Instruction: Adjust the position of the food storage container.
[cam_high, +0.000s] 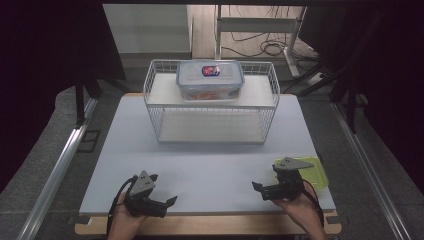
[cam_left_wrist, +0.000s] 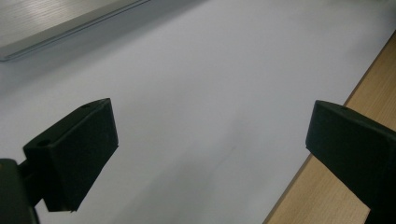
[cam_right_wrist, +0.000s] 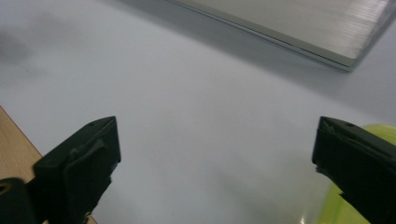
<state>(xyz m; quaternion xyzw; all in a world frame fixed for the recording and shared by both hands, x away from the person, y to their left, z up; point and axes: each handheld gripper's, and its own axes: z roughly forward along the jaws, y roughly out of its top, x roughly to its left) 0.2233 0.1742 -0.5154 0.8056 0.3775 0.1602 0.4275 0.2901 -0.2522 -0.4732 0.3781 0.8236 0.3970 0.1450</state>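
Note:
A clear lidded plastic box (cam_high: 210, 80) with a blue and red label sits on the upper shelf of a white wire rack (cam_high: 152, 107) at the back of the white mat (cam_high: 210, 170). A flat yellow-green lid (cam_high: 315, 175) lies at the mat's right front, and its edge (cam_right_wrist: 334, 212) shows beside one right jaw. My left gripper (cam_high: 164, 189) is held low over the front left of the mat, open and empty (cam_left_wrist: 210, 140). At the front right my right gripper (cam_high: 265, 177) is just left of the green lid, also open and empty (cam_right_wrist: 215, 154).
The rack's lower shelf (cam_high: 210, 127) is bare; its pale board edge (cam_left_wrist: 60, 23) (cam_right_wrist: 303, 28) lies ahead of both grippers. The wooden table edge (cam_high: 210, 225) runs along the front. Metal rails (cam_high: 60, 160) flank the table, and cables (cam_high: 265, 47) lie on the floor behind.

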